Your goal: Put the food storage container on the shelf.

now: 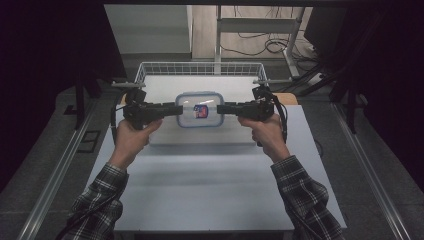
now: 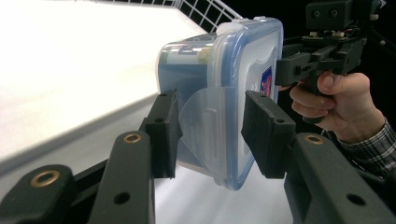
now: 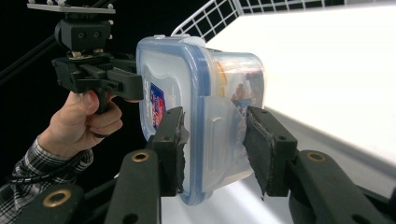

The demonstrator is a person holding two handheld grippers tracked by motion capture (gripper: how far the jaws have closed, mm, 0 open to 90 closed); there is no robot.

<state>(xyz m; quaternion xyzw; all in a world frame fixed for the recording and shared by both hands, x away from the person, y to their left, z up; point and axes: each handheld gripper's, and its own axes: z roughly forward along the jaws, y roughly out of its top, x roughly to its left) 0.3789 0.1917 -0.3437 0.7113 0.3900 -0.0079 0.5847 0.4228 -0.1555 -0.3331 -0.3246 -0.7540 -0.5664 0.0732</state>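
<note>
A pale grey rectangular table (image 1: 200,190) is seen across the centre and lower part of the high view, and a white wire-mesh basket tray (image 1: 200,68) is set on it at its far, upper edge.

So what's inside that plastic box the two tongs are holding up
Through the clear wall of the plastic box some orange and dark contents show, too blurred to name. The blue-rimmed lid and its side flaps cover the rest.

— What's that box?
— A clear plastic container (image 1: 199,109) with a blue-rimmed lid (image 2: 243,93) snapped on and a red-and-blue sticker (image 1: 200,110) on top.
— Where is it?
— Up off the counter (image 1: 210,185), level, lid upward, in front of the wire basket (image 1: 200,68), with something inside.
</note>
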